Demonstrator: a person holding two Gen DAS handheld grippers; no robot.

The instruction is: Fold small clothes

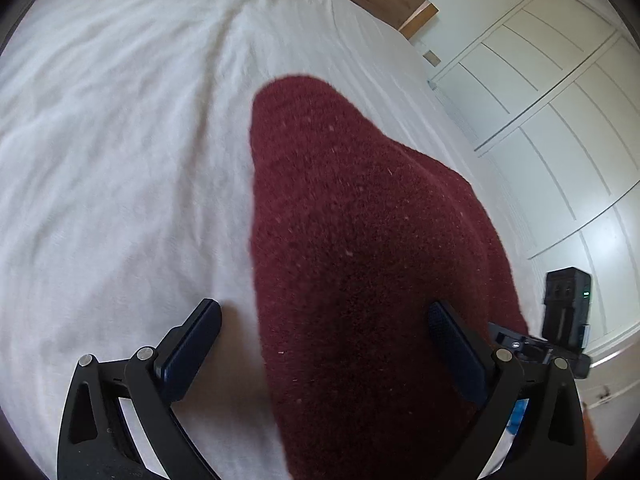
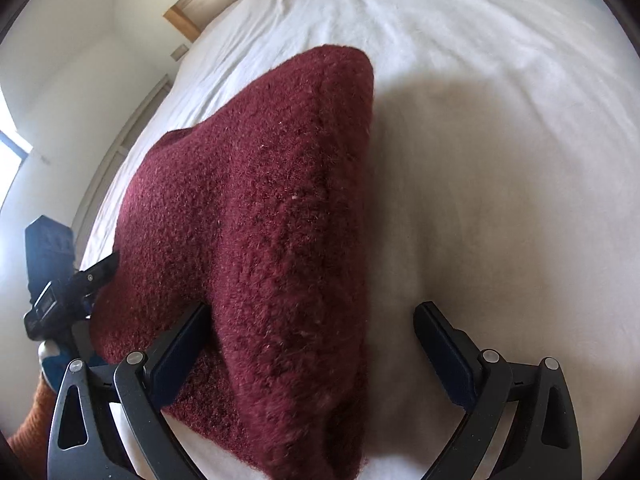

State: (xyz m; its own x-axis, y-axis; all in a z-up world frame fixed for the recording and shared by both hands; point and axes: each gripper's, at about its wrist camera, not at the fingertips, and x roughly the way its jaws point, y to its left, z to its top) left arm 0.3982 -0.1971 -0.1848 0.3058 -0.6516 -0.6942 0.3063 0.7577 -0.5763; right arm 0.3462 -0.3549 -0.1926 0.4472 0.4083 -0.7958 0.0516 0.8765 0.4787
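the red sweater (image 1: pixel 360 240) is laid on the white bed (image 1: pixel 120 160), reaching toward twelve o'clock, with the left gripper (image 1: pixel 326 344) and right gripper (image 2: pixel 312 344) spread wide, unclenched, seemingly releasing a finished fold

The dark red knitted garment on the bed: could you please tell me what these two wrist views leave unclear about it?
- Left wrist view: the knitted garment runs off the bottom edge, so its near end is cut off; the picture is motion-blurred.
- Right wrist view: the left finger of the right gripper covers part of its near left side.
- Both views: what kind of garment it is cannot be told.
- Whatever lies beneath it on the white sheet is hidden.
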